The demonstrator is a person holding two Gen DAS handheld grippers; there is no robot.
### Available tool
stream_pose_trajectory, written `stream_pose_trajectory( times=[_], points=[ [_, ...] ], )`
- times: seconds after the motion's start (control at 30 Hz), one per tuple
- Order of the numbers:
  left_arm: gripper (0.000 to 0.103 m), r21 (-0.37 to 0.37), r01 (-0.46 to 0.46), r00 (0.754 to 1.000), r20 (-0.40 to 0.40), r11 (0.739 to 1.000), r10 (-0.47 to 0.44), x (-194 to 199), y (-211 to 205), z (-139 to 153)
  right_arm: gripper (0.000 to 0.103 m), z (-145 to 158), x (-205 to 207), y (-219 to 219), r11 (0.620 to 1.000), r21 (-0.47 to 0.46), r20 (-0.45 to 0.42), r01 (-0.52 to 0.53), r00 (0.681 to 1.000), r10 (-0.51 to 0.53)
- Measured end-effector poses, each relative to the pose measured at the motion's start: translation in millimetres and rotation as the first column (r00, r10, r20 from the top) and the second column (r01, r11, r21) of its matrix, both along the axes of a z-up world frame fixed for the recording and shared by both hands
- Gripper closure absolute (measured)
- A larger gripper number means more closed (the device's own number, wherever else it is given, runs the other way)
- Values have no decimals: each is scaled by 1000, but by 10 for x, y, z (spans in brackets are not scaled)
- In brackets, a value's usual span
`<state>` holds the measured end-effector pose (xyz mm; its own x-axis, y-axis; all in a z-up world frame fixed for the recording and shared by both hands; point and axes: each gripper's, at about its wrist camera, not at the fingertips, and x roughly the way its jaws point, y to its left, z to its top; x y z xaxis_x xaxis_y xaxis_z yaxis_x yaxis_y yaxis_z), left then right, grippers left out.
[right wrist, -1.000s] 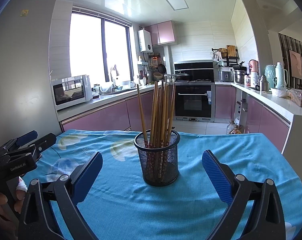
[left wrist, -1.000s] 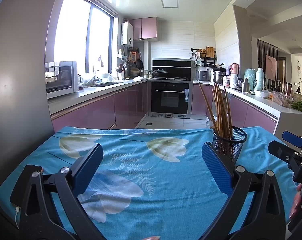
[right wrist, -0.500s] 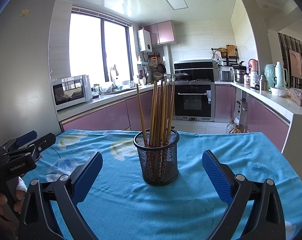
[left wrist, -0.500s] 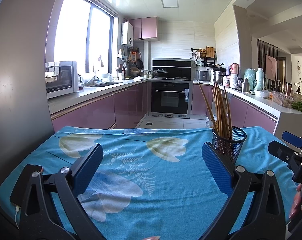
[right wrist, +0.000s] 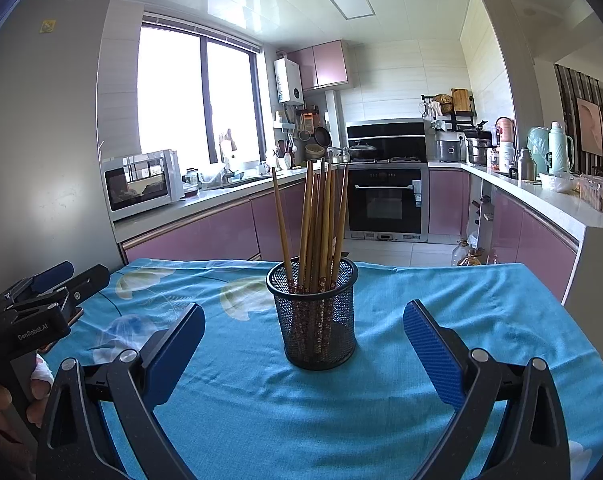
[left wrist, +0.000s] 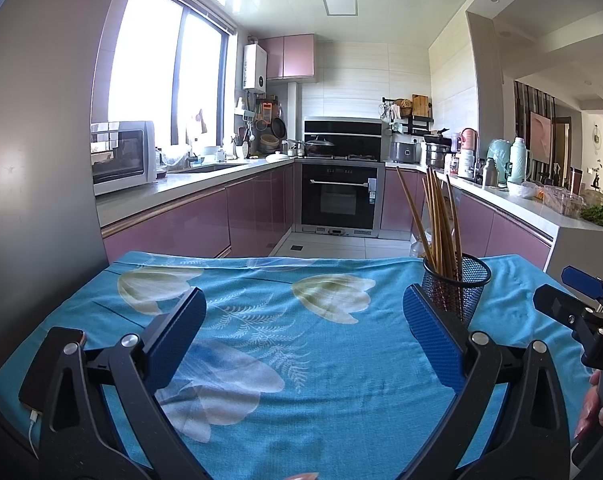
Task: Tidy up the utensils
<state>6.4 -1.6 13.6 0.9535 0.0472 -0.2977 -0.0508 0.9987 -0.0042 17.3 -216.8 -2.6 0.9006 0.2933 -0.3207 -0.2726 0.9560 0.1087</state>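
Broadly, a worktop (right wrist: 401,380) under a blue cloth with pale flower prints fills both views. The right wrist view shows it from the near edge with the black mesh cup (right wrist: 315,316) dead centre; the left wrist view shows mostly bare cloth, with the same cup (left wrist: 457,292) off to the right, partly behind one blue pad (left wrist: 429,340). Only the left wrist view shows a dark phone (left wrist: 47,368) with a white cable at the cloth's left edge.

The left hand-held gripper (left wrist: 301,344) is spread wide over empty cloth, holding nothing. The right hand-held gripper (right wrist: 303,354) is also spread wide and empty, its pads either side of the cup but short of it.

The cup stands upright on the worktop. Brown wooden chopsticks (right wrist: 317,224) stand bunched in it, one leaning left; dark patterned ends show low through the mesh.
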Motion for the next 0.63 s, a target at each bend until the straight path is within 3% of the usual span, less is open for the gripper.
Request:
stream_pose_trajectory(
  times=[0.33, 0.47, 0.53, 0.63],
  points=[
    [6, -13, -11, 1000, -1, 1000, 11, 6, 4, 2, 7, 0, 2, -6, 1000, -2, -2, -3, 1000, 3],
    [6, -32, 3, 999, -45, 999, -5, 70, 37, -33, 7, -14, 46, -70, 1000, -18, -19, 11, 1000, -11],
    [6, -43, 1, 997, -71, 999, -4, 117, 65, -69, 7, -42, 125, -159, 998, -45, -50, 43, 998, -46],
    [6, -43, -8, 993, -117, 999, 3, 212, 131, -152, 7, -168, 395, -398, 987, -112, -165, 112, 978, -130]
  ],
)
